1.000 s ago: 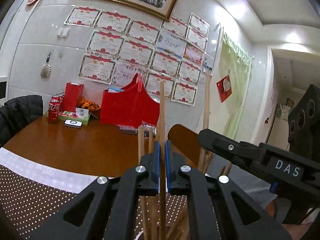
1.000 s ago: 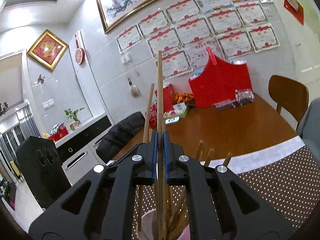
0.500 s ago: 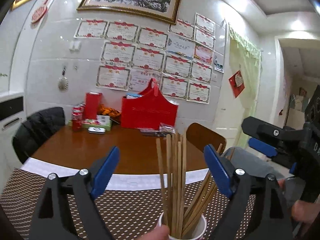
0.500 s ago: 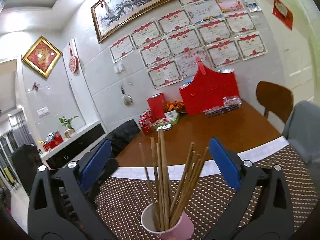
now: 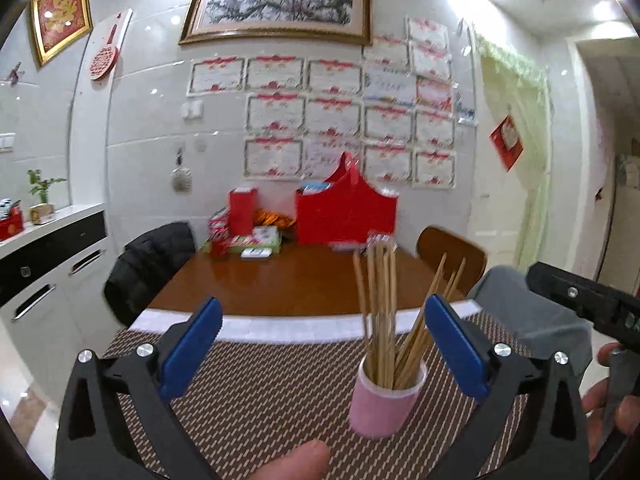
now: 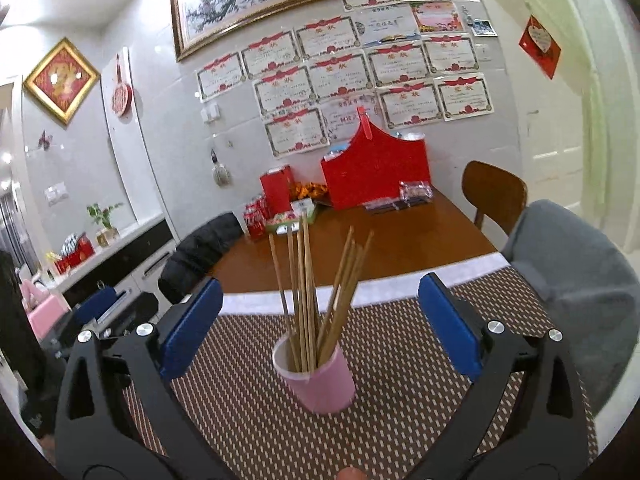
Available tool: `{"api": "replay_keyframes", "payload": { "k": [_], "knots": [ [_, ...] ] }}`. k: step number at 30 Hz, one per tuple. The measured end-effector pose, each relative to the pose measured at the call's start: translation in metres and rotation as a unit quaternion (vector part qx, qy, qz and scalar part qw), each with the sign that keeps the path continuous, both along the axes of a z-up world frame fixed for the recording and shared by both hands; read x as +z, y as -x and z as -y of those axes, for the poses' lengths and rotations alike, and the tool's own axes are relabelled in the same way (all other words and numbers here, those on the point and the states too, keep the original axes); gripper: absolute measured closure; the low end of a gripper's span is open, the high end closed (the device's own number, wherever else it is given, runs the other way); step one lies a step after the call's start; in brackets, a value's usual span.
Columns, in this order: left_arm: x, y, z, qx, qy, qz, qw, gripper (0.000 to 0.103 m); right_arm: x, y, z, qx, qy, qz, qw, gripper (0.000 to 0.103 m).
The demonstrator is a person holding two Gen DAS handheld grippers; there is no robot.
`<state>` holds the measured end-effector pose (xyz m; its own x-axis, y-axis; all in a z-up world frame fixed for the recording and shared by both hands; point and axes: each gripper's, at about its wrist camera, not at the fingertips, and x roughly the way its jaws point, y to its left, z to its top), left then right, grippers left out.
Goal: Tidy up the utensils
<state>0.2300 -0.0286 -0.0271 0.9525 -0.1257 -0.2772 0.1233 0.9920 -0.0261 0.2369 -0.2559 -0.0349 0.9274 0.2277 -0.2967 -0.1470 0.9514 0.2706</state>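
The pink cup [image 6: 320, 376] stands upright on the dotted mat [image 6: 400, 420] on the bench [image 6: 400, 236], so the chopsticks [image 6: 308, 300] lean inside it and stay tidy. The left hand-held gripper [image 5: 322, 354] is opening wide, and the right hand-held gripper [image 6: 320, 328] gapes wide too; both hold nothing

White tiled wall [image 5: 148, 128] hung with a framed blossom painting [image 5: 276, 4], rows of red-trimmed certificates [image 6: 340, 76] and a red-and-gold framed picture [image 5: 60, 16]. Brown wooden tabletop [image 5: 288, 284], near end under a brown woven mat [image 6: 400, 360]; wooden chair [image 6: 494, 196] and dark jacket-draped chair [image 5: 148, 260] alongside. White counter [image 5: 48, 220] with potted plant [image 5: 40, 196] at left, pale green curtain [image 5: 516, 152] at right, ceiling spotlights glaring.
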Motion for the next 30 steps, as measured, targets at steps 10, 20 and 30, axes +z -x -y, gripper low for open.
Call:
{"api": "replay_keyframes", "payload": {
  "k": [10, 20, 30],
  "knots": [
    [-0.002, 0.059, -0.015, 0.019, -0.004, -0.027, 0.9994, 0.003, -0.014, 0.054, -0.025, -0.017, 0.056, -0.025, 0.998, 0.006],
    [0.005, 0.097, -0.022, 0.026, -0.005, -0.023, 0.9994, 0.003, -0.013, 0.086, -0.039, -0.043, 0.079, -0.017, 0.996, 0.006],
    [0.012, 0.116, -0.023, 0.029, -0.004, -0.014, 0.9995, 0.003, -0.010, 0.101, -0.042, -0.055, 0.088, -0.005, 0.995, 0.006]
  ]
}}
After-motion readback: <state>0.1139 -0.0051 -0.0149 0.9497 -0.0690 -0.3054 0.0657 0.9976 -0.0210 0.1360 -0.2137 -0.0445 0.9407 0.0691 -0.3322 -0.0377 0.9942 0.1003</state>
